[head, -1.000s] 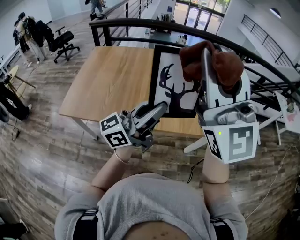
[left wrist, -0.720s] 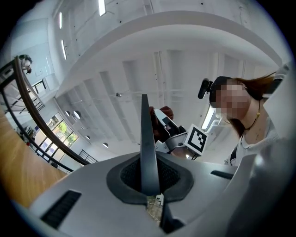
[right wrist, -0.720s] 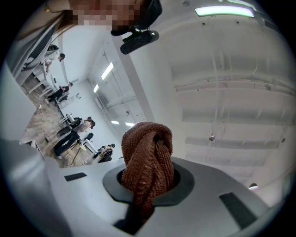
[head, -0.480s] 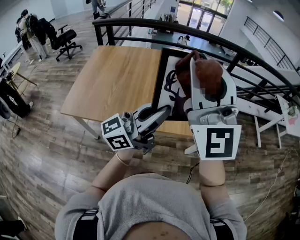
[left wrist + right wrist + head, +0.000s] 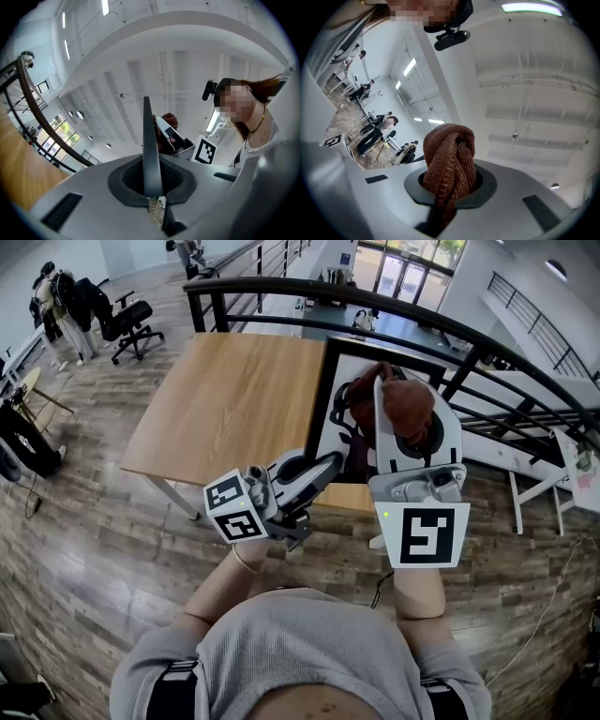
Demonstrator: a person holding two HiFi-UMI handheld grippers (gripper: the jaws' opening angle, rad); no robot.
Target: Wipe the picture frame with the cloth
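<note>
The picture frame, black-bordered with a dark antlered figure on white, is at the desk's 3 o'clock edge. Our left tongs are clenched on its thin rim near the 7 o'clock corner. Our right tongs grasp the bunched brown cloth over the picture's face; we cannot tell whether it touches. A black railing curves at 12 o'clock.

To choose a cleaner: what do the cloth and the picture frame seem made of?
The cloth looks like microfibre or terry: brown, fuzzy looped pile. The picture frame has a thin, smooth black border, perhaps plastic or painted wood.
</note>
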